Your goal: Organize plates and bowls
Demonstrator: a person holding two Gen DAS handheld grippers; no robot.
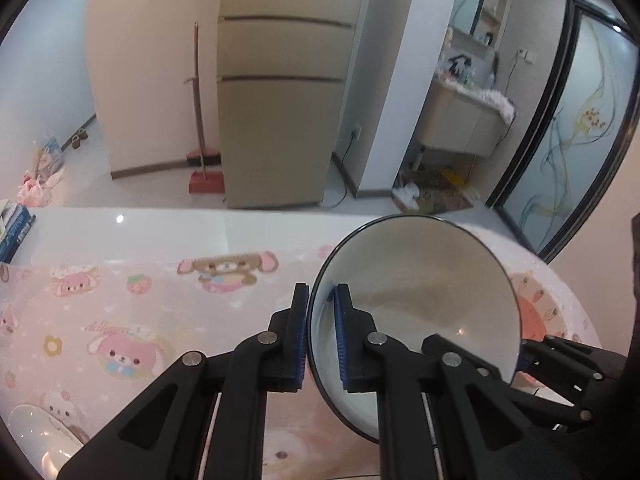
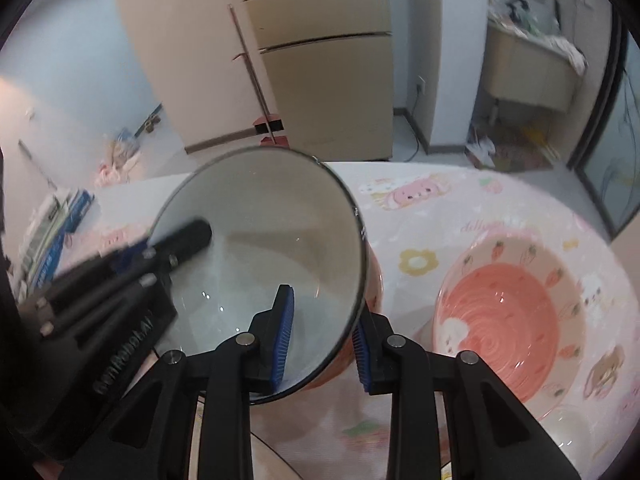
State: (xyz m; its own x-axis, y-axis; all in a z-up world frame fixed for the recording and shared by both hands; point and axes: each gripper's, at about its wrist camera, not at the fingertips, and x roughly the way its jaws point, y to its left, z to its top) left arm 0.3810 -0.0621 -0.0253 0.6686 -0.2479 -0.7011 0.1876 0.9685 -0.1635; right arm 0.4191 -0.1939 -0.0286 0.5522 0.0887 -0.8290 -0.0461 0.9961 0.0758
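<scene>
Left tool (image 1: pixel 323 336): clamped on the rim of the white bowl (image 1: pixel 424 300), one blue pad inside the wall, the other outside, almost together.
Right tool (image 2: pixel 322 340): set astride the opposite rim of the same bowl, one pad inside and one outside; a gap is seen between the outer pad and the wall, so a firm grip cannot be confirmed.
White bowl: pale inside, edged with a dark rim, orange-pink on its outer wall; held tilted above the surface, mouth turned towards both cameras. Whether its base touches the surface cannot be told.
Pink bowl (image 2: pixel 504 320): placed upright on the surface just beside the white bowl, to its right in the right wrist view; coral spiral inside, strawberry and animal prints on the wall.
White plate (image 1: pixel 36 436): partly seen at the lower left edge of the left wrist view, laid on the surface, well apart from the white bowl.
Surface (image 1: pixel 132 304): covered by a pink cloth printed with cartoon bears, rabbits and flowers.
Books (image 1: pixel 14 232): stacked at the far left end of the surface.
Fridge (image 1: pixel 280 120): beige, stood on the floor beyond the surface.
Broom (image 1: pixel 198 100): leaned beside the fridge, over a red dustpan (image 1: pixel 206 182).
</scene>
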